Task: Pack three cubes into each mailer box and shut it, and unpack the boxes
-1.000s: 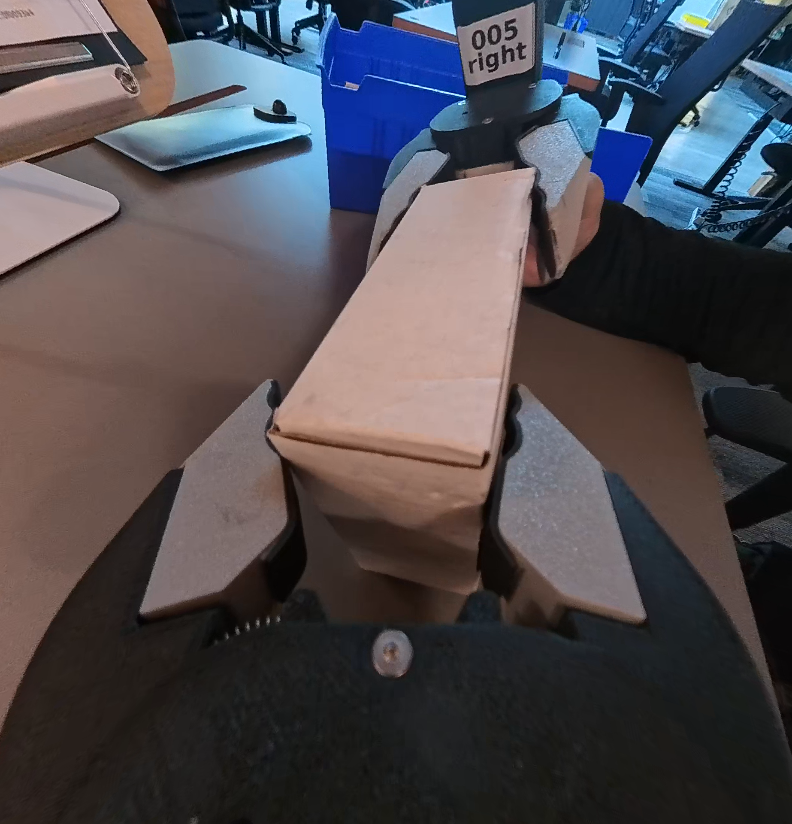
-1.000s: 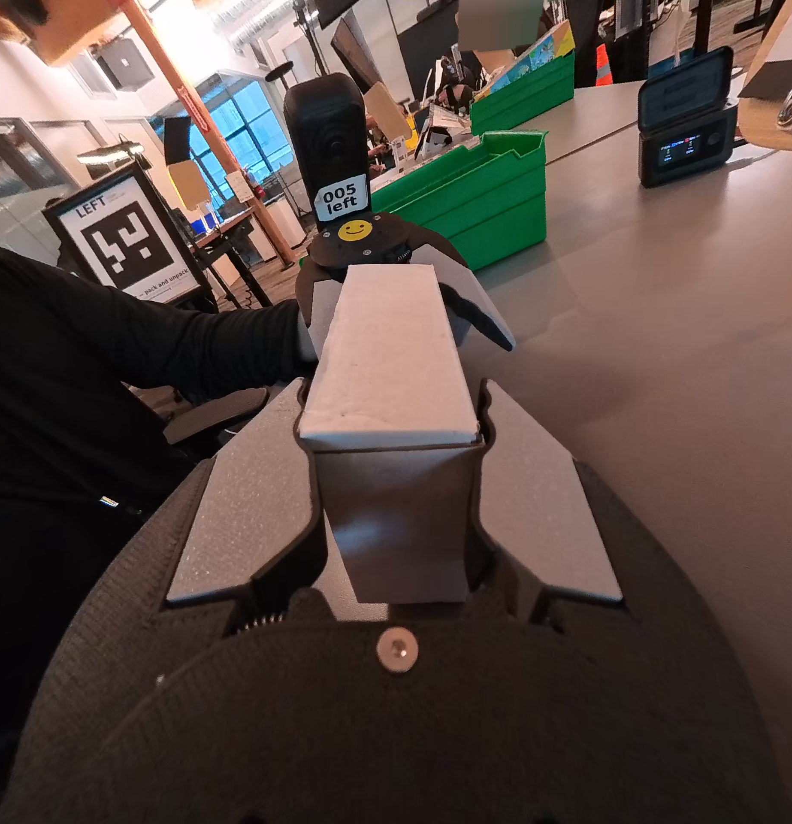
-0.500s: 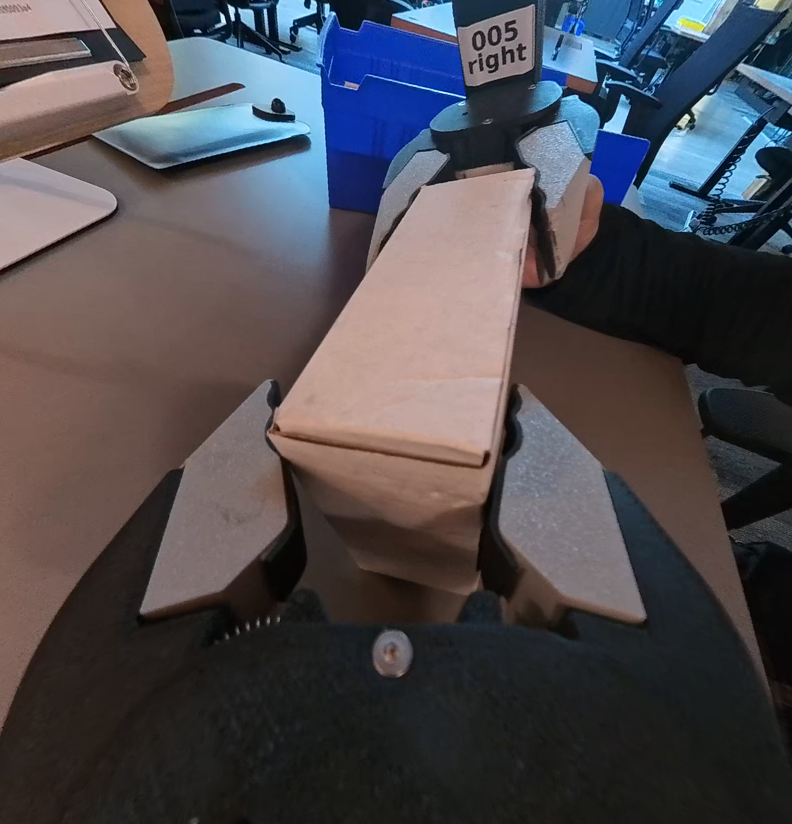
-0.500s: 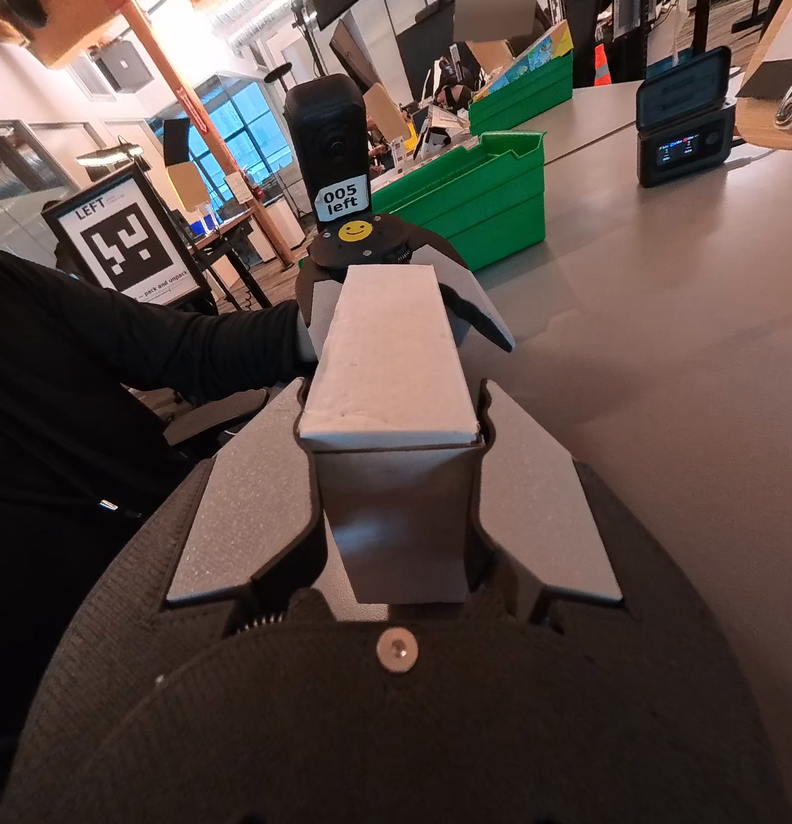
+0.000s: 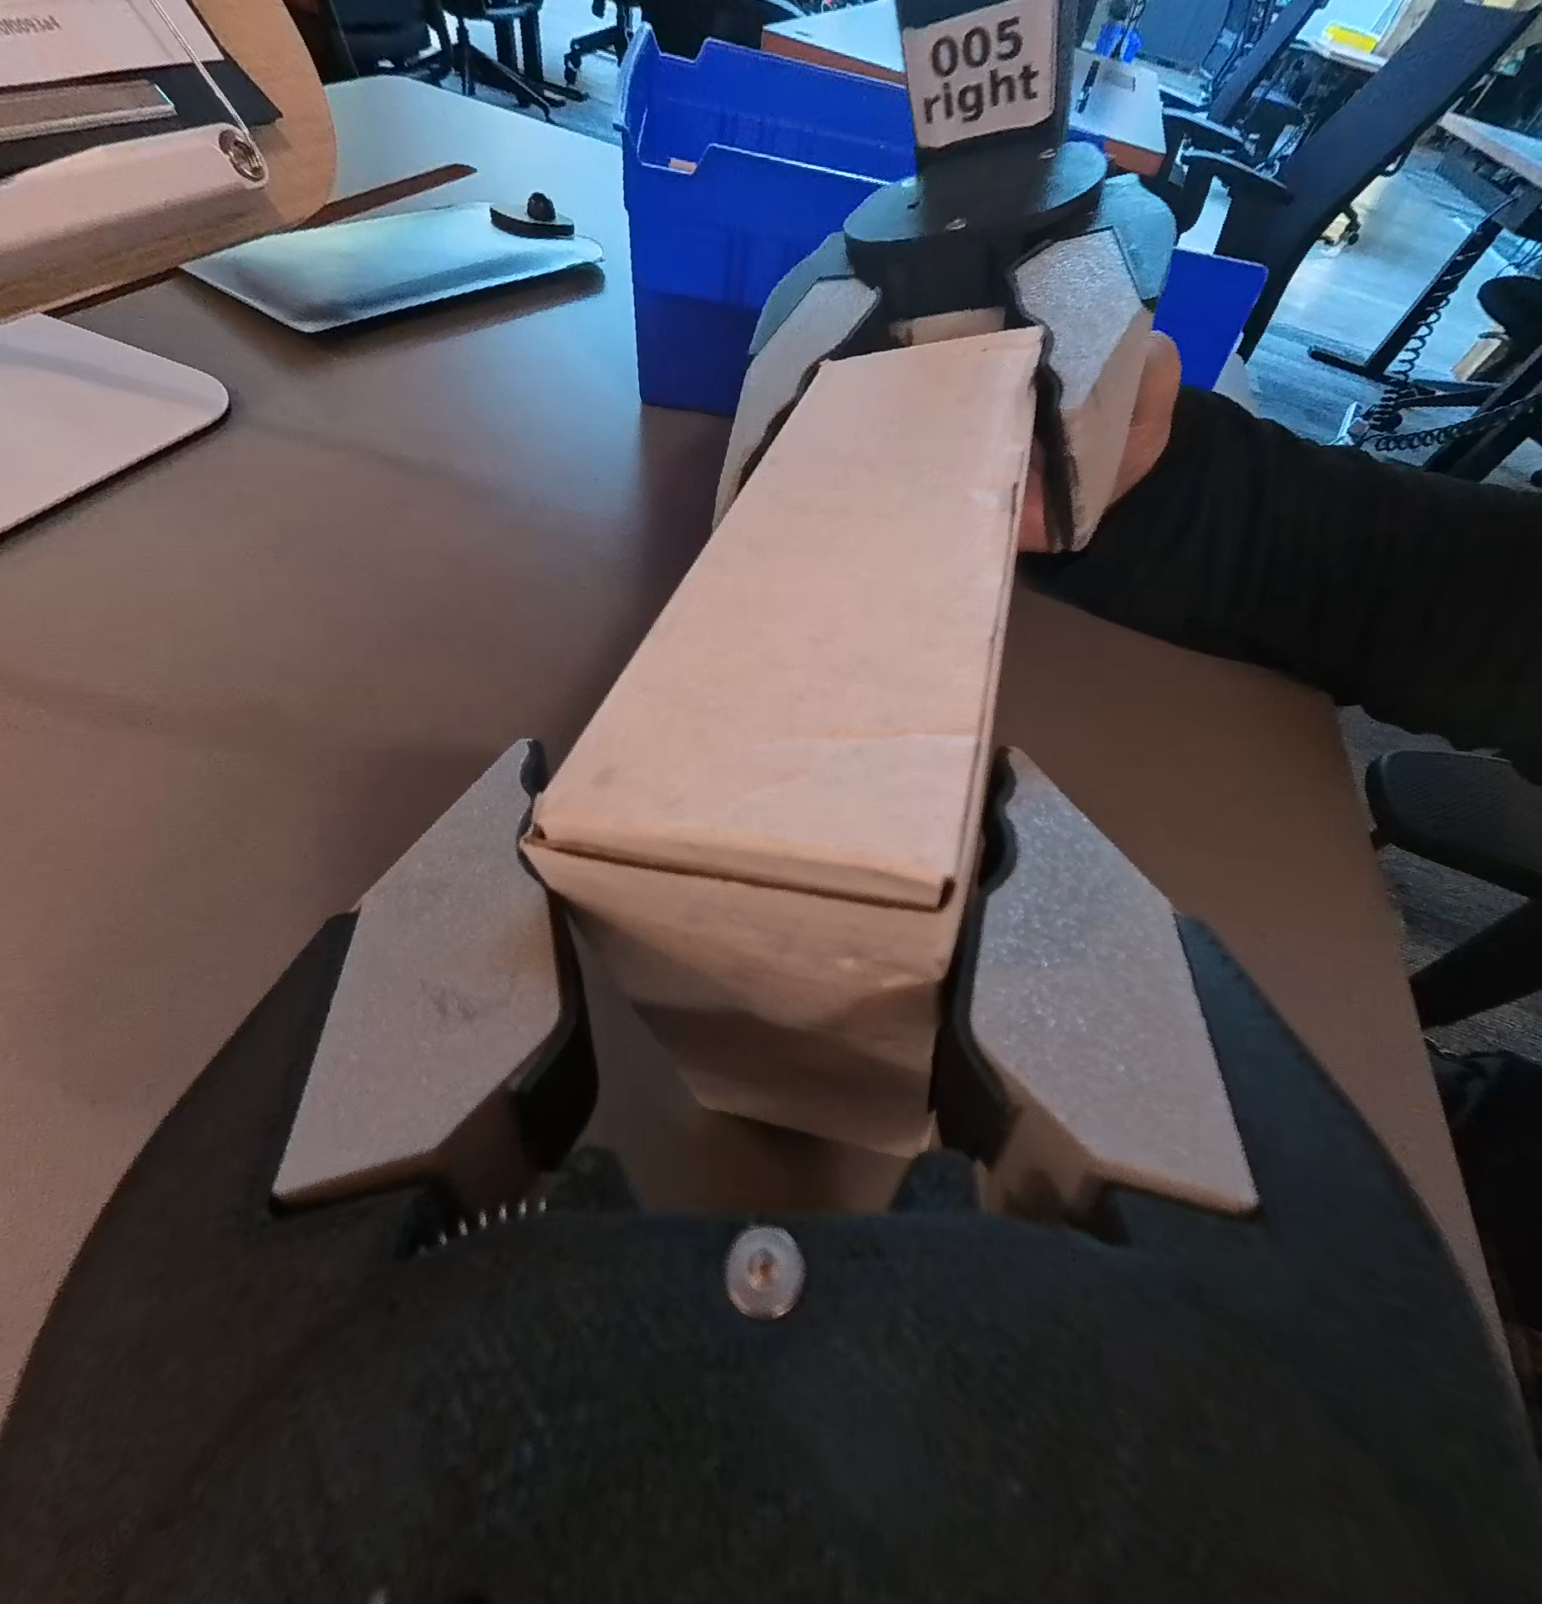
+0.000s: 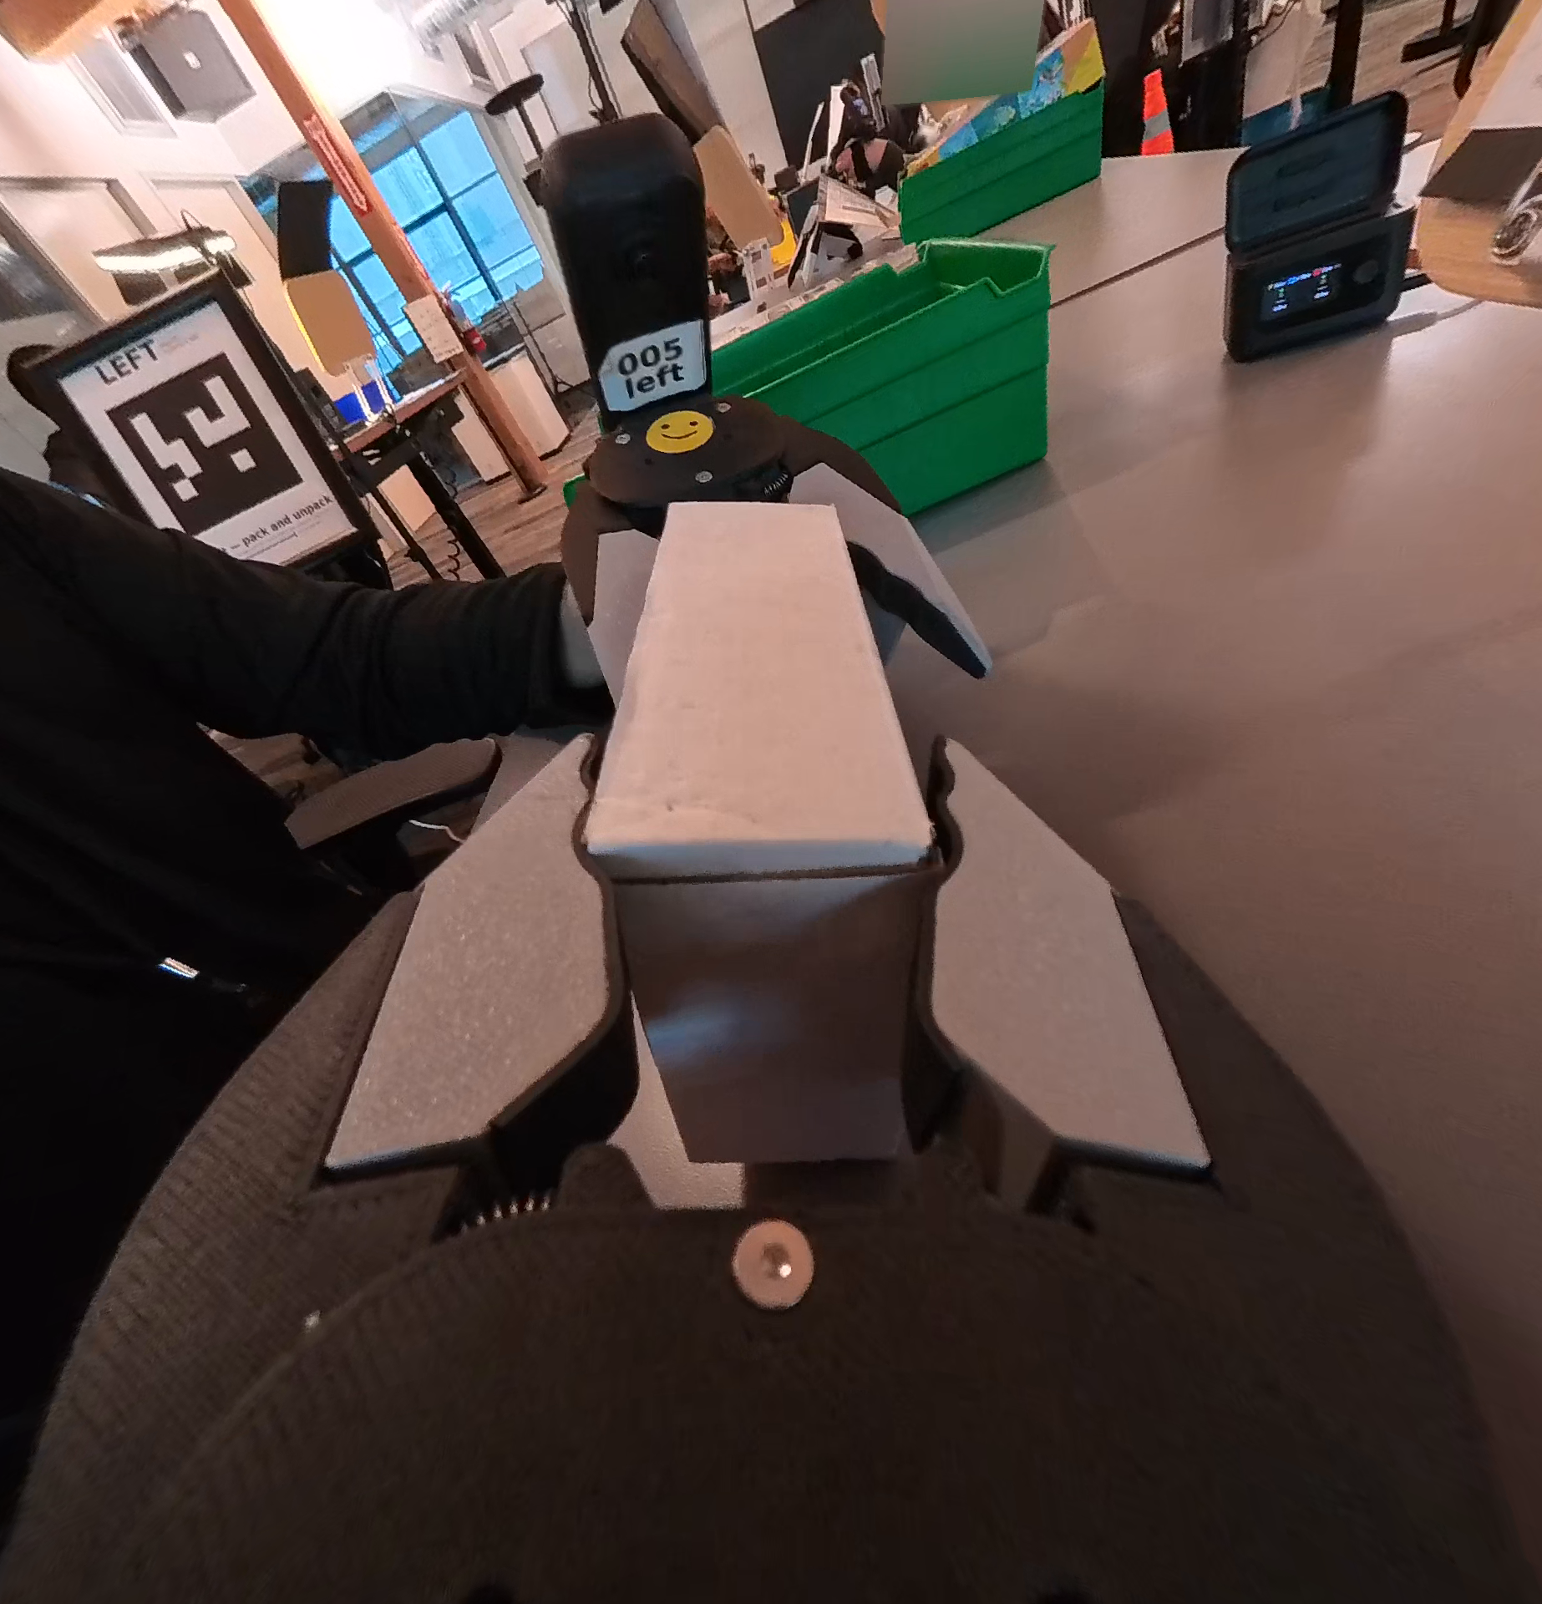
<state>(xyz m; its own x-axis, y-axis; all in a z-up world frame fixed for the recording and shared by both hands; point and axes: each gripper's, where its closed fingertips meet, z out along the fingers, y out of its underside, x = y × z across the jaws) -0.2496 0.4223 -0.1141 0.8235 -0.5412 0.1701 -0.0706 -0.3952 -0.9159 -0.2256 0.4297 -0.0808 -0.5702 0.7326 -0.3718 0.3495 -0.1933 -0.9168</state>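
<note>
A long closed cardboard mailer box (image 5: 820, 625) is held level above the table between my two grippers, one at each end. My left gripper (image 5: 763, 781) is shut on the near end in the left wrist view. My right gripper (image 5: 924, 364) clamps the far end there. In the right wrist view my right gripper (image 6: 763, 772) is shut on the near end of the same box (image 6: 750, 694), and my left gripper (image 6: 750, 564) holds the far end. The lid is shut. No cubes show.
A blue bin (image 5: 750, 217) stands behind the box in the left wrist view, with a grey pad (image 5: 394, 269) to its left. A green bin (image 6: 906, 373) and a small dark device (image 6: 1310, 252) stand on the table (image 6: 1271, 694) in the right wrist view. A sleeved arm (image 6: 273, 625) reaches in. There is about 5 centimeters between the tips of the two grippers.
</note>
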